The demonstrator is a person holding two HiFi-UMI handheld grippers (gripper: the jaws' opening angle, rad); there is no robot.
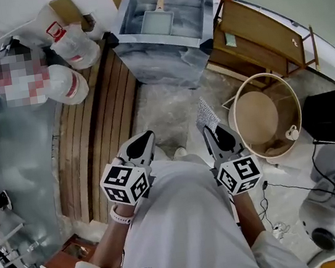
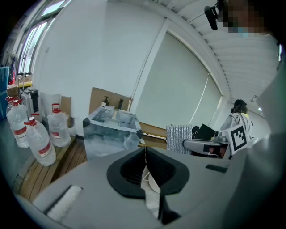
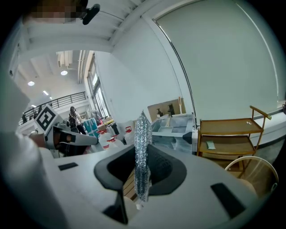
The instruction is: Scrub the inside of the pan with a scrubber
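Both grippers are held close to the person's body at lower centre of the head view, side by side and apart; the left gripper (image 1: 145, 141) has its jaws pressed together with nothing between them, as the left gripper view (image 2: 145, 152) shows; the right gripper (image 1: 209, 131) is clamped on the scrubber (image 1: 205, 115), a silvery mesh pad that stands on edge between the jaws and rises above their tips in the right gripper view (image 3: 142, 134).

The pan (image 1: 156, 22), square and pale with a wooden handle pointing to the top edge, lies inside a grey marbled basin (image 1: 144, 59) at top centre of the head view, well apart from both grippers and from the scrubber.

Wooden slats (image 1: 98, 128) run down the left centre of the frame; water bottles (image 1: 73, 44) with red caps lie at upper left beside the basin; a wooden shelf (image 1: 259, 38) stands at upper right; a round tub (image 1: 294, 102) sits at right centre, near the right gripper.
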